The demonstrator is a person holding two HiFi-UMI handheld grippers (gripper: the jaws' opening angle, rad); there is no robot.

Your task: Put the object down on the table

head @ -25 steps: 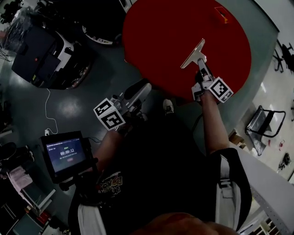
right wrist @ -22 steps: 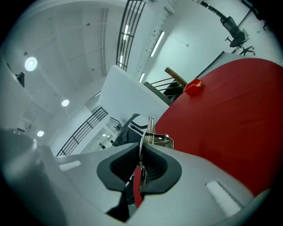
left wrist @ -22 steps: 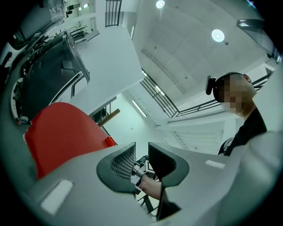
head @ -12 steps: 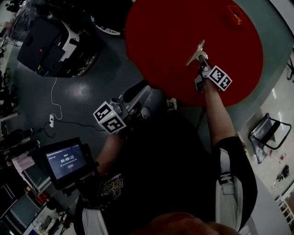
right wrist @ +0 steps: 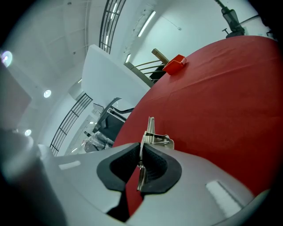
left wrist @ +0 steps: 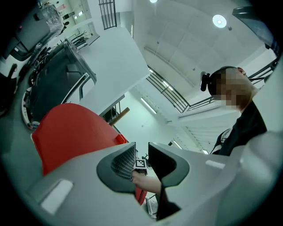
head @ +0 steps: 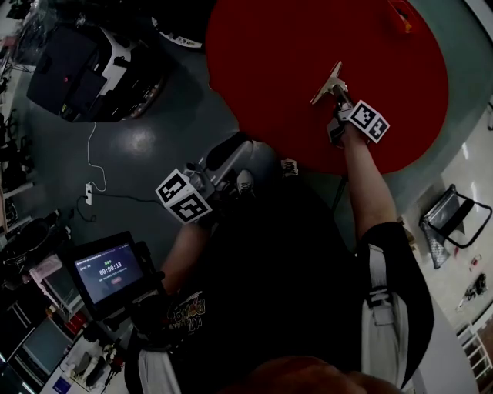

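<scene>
Silvery and flat, a thin metal plate [head: 326,83] with a small wire clip on one face is being gripped by the right gripper [head: 337,95], out over the round red-covered table [head: 293,46]. In the right gripper view the metal plate [right wrist: 150,130] is seen edge-on and upright. Its near part is pinched tight between the two ribbed black pads of the right gripper [right wrist: 141,167], and its clip end is pushed out beyond the fingertips, with the red table [right wrist: 221,101] spread behind it. From the head view the plate is seen reaching up and to the left, away from the jaws. Whether its far edge is touching the cloth cannot be told. A small orange-red block [head: 402,14] is spotted near the table's far rim, well apart from the plate. The left gripper [head: 231,154] is held low beside the person's body, off the table's near edge. In its own view the left gripper [left wrist: 141,161] is shown with jaws parted and nothing caught between them.
</scene>
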